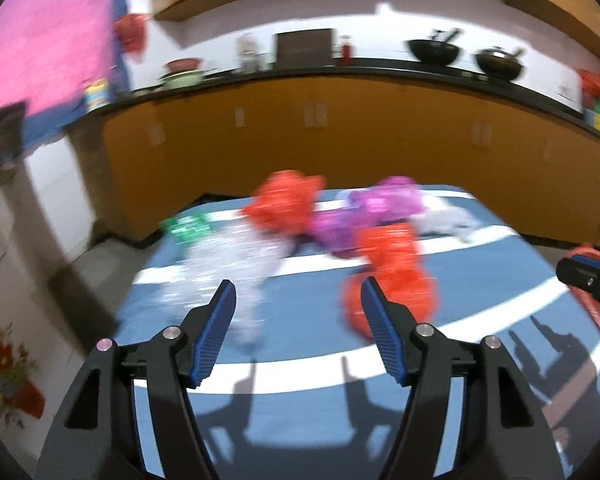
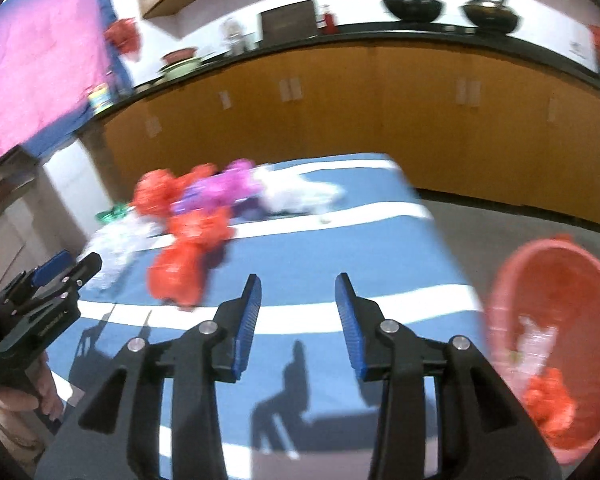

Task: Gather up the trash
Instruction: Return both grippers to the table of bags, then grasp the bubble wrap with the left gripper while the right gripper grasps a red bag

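Trash lies in a blurred heap on the blue, white-striped table, seen from the left wrist. The left tool hangs above the table with its jaws spread wide and nothing between them. A clear wrapper lies just beyond its left finger, and a red bag sits just past its right finger. Farther back lie another red bag, a purple bag, a green scrap and a white bag. The right tool pokes in at the right edge.

From the right wrist, the right tool is likewise released, jaws apart over bare table. The heap lies ahead and to its left, with the nearest red bag a little beyond its left finger. A red basket stands off the table's right edge, holding a red bag and a clear scrap. The left tool shows at the left edge, near the clear wrapper.
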`<state>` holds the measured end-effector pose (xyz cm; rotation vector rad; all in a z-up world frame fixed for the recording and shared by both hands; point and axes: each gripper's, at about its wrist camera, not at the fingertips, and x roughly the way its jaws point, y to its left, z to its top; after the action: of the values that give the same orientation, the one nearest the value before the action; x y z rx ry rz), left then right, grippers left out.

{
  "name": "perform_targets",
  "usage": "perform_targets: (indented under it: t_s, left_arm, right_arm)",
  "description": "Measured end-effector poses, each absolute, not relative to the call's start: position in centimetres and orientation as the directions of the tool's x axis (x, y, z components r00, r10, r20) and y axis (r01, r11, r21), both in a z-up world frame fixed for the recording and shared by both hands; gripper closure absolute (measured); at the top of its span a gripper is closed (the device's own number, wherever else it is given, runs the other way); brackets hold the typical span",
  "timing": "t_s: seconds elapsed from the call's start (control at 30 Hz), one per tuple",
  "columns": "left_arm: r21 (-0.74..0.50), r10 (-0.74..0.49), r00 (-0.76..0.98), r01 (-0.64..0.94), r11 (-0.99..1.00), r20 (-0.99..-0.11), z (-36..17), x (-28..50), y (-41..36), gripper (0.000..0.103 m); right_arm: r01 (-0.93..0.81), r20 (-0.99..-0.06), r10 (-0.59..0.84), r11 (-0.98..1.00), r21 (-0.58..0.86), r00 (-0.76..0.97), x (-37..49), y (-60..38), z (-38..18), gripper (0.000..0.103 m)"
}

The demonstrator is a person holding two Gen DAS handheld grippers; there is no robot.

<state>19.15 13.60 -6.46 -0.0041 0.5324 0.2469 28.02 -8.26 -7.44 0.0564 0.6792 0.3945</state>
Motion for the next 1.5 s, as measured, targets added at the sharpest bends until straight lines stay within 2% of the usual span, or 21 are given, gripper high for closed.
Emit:
perform_targets:
  t_s: [0.1, 0.2, 0.4, 0.63, 0.67, 0.73, 0.83, 0.93, 1.13, 1.23, 1.3, 1.33, 1.4, 1.5]
  left_arm:
    - [0.062, 0.287, 0.818, -0.296, 0.953, -0.498, -6.8, 18.5, 16.6, 0.034]
    - [0.055, 0.313, 0.810, -0.330, 0.942, -0.496, -6.9, 18.5, 18.8, 0.032]
    - [0.024, 0.324, 0.815, -0.358, 0.934, -0.480, -6.8, 18.7, 21.7, 0.023]
    - [0.004, 0.292, 0.817, -0.334, 0.942, -0.498, -7.0, 20.6, 22.9, 0.021]
    - [0.007, 0.287, 0.816, -0.328, 0.945, -0.502, -7.1, 20.9, 23.0, 0.021]
    - [0.019, 0.280, 0.811, -0.316, 0.949, -0.513, -7.3, 21.6, 22.9, 0.021]
    - [0.037, 0.274, 0.807, -0.300, 0.953, -0.524, -7.6, 22.5, 22.7, 0.021]
    - [0.044, 0.265, 0.798, -0.288, 0.957, -0.541, -8.0, 23.2, 22.6, 0.021]
    - [0.025, 0.222, 0.757, -0.262, 0.965, -0.615, -9.2, 24.8, 22.9, 0.021]
    - [-0.004, 0.187, 0.739, -0.248, 0.969, -0.647, -9.6, 25.3, 23.0, 0.035]
    - [-0.016, 0.170, 0.733, -0.240, 0.971, -0.658, -9.7, 25.5, 22.9, 0.050]
    - [-0.021, 0.159, 0.726, -0.232, 0.973, -0.669, -9.9, 25.7, 22.8, 0.054]
    - [-0.027, 0.141, 0.716, -0.217, 0.976, -0.684, -10.1, 25.7, 22.6, 0.070]
    - [-0.035, 0.118, 0.711, -0.197, 0.980, -0.694, -10.2, 25.3, 22.3, 0.082]
  right_arm:
    - [-0.371, -0.611, 0.406, 0.909, 0.192, 0.680, 28.6, -4.2, -8.1, 0.063]
    - [-0.376, -0.622, 0.422, 0.902, 0.214, 0.660, 29.6, -1.1, -8.6, 0.054]
    - [-0.365, -0.640, 0.408, 0.908, 0.206, 0.652, 31.2, 2.9, -9.3, 0.043]
    - [-0.341, -0.686, 0.361, 0.924, 0.171, 0.632, 32.8, 5.1, -10.9, 0.043]
    - [-0.337, -0.695, 0.356, 0.926, 0.170, 0.625, 33.1, 5.1, -11.2, 0.044]
    - [-0.334, -0.708, 0.355, 0.926, 0.176, 0.610, 33.4, 5.1, -11.8, 0.069]
    - [-0.337, -0.712, 0.344, 0.928, 0.158, 0.612, 33.3, 5.1, -12.3, 0.084]
    - [-0.349, -0.704, 0.336, 0.928, 0.132, 0.626, 32.5, 4.5, -12.3, 0.088]
    - [-0.342, -0.702, 0.343, 0.928, 0.149, 0.624, 31.3, 2.2, -12.2, 0.089]
    - [-0.337, -0.703, 0.344, 0.929, 0.156, 0.622, 30.9, 1.3, -12.1, 0.089]
    - [-0.335, -0.703, 0.343, 0.929, 0.156, 0.623, 30.6, 0.9, -12.0, 0.089]
    - [-0.335, -0.703, 0.342, 0.929, 0.155, 0.624, 30.5, 0.8, -12.0, 0.089]
    - [-0.334, -0.703, 0.340, 0.930, 0.153, 0.625, 30.3, 0.5, -11.9, 0.089]
    - [-0.330, -0.702, 0.339, 0.931, 0.155, 0.626, 29.8, 0.2, -11.7, 0.089]
